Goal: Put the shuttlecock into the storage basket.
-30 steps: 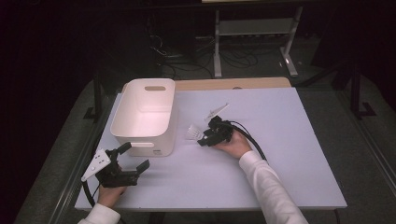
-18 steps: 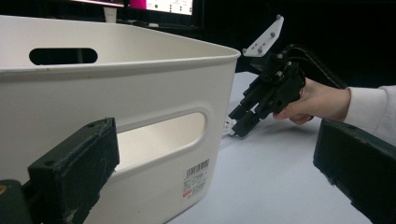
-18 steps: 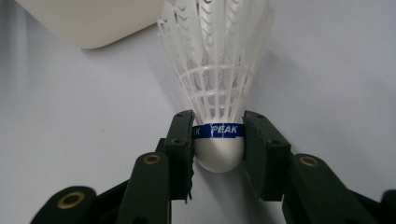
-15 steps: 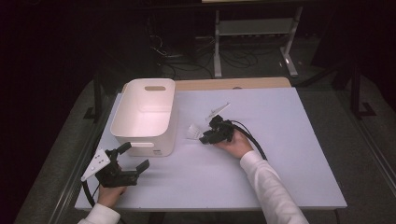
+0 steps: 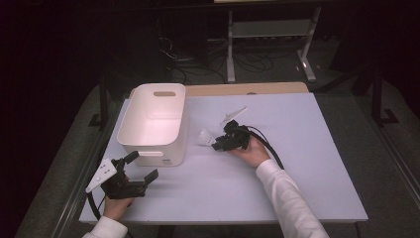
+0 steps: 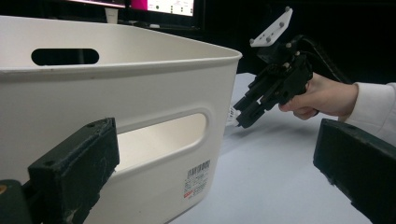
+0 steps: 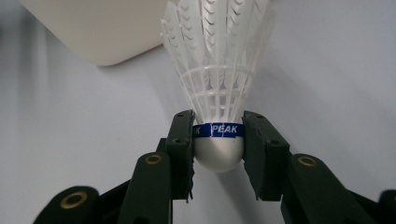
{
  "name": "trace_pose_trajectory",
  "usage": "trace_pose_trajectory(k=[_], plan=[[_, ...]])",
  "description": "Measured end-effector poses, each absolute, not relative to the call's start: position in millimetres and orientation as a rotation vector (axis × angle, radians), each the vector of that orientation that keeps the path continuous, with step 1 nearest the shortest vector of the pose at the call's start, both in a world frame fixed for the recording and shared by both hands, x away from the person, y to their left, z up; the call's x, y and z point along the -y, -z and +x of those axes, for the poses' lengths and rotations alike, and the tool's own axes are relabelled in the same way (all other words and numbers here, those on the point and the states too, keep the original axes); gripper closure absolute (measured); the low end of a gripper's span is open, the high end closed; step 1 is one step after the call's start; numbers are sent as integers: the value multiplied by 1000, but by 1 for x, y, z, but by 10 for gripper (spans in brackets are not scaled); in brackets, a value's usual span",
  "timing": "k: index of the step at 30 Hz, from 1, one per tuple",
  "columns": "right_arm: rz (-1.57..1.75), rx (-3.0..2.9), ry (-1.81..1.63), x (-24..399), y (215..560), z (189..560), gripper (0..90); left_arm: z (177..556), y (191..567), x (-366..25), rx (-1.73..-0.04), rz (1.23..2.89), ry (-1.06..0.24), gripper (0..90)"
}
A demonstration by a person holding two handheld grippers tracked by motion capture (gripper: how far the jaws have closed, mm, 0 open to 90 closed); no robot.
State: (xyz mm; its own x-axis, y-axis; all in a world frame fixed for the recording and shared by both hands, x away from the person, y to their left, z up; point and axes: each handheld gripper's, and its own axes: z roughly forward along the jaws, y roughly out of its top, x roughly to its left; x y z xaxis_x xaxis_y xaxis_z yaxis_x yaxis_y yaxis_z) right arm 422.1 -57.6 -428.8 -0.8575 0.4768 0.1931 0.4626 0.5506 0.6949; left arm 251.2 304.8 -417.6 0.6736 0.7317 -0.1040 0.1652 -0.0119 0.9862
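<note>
Dark surroundings are framing a pale lavender table, with a metal stand and cables lying in shadow behind it. On the table's left part a white plastic bin is standing upright, its handle slots facing front and back. Just right of the bin, a white feathered shuttlecock is lying low over the table, its feathers pointing toward the bin. The right gripper is clenching its cork base, both pads pressing at the blue band reading "PEAK"; its jaws have just been closing onto it. The right hand is resting on the table behind it. Near the front left corner, the left gripper is hanging released, jaws spread wide with nothing between them, pointing at the bin's near wall.
</note>
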Motion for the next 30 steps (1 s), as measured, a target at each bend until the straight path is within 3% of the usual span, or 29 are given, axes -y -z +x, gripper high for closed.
trace_pose_trajectory(k=[30], plan=[[797, -2659, -1379, 62, 377, 419, 637, 251, 418, -303, -763, 1562, -530, 0]])
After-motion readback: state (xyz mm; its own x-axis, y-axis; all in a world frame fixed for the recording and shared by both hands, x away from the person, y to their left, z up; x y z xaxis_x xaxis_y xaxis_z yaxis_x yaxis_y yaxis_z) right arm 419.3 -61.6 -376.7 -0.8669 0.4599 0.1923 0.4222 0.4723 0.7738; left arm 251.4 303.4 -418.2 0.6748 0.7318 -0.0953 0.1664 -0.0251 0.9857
